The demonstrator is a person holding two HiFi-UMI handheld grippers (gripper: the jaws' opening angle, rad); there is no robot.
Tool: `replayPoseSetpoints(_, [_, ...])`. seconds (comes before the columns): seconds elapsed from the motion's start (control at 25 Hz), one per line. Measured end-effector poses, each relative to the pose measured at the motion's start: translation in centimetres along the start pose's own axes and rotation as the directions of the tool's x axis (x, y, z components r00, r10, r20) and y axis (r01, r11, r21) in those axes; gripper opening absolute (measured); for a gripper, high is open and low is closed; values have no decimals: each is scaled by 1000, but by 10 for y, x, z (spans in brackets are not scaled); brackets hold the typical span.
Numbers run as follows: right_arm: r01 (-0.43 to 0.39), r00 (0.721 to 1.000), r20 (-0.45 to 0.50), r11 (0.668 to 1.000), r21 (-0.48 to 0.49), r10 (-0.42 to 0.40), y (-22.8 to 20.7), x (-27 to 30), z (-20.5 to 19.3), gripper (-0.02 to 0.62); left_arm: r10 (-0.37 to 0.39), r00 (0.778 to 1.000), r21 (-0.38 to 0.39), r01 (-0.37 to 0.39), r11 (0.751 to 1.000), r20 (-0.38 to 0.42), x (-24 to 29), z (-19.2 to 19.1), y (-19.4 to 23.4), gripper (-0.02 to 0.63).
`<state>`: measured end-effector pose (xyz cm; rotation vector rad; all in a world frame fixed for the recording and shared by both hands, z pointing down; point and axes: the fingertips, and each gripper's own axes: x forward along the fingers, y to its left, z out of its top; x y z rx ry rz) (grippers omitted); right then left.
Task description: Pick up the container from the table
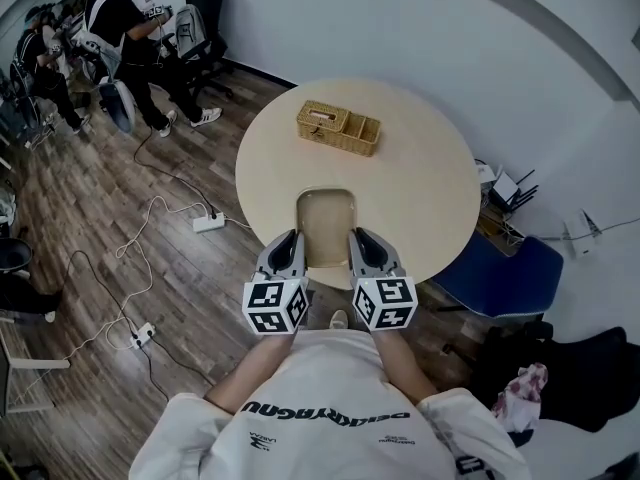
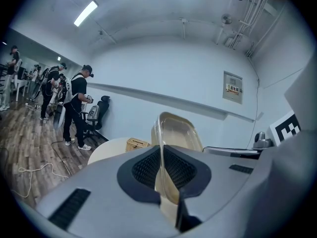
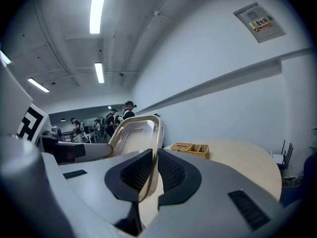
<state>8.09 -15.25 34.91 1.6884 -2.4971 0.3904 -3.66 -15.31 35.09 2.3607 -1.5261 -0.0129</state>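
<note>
A shallow clear plastic container (image 1: 326, 223) with a beige tint is held between both grippers above the near part of the round table (image 1: 420, 188). My left gripper (image 1: 293, 249) is shut on its left rim, and my right gripper (image 1: 358, 247) is shut on its right rim. In the left gripper view the container (image 2: 176, 133) stands edge-on, its rim pinched between the black pads (image 2: 143, 170). The right gripper view shows the container (image 3: 133, 135) tilted up, its rim clamped in the right gripper (image 3: 152, 175).
A wicker basket (image 1: 338, 128) with compartments sits at the table's far side. A blue chair (image 1: 500, 273) stands right of the table. Cables and power strips (image 1: 208, 222) lie on the wooden floor at left. People (image 1: 125, 38) stand by office chairs at the far left.
</note>
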Motion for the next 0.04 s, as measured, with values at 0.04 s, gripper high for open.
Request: replayPoseSetpoints(0.04, [-2, 1000, 0, 1000, -1, 2, 0, 0, 0, 63, 1, 1000, -2, -1, 1000, -1, 0, -1, 0, 37])
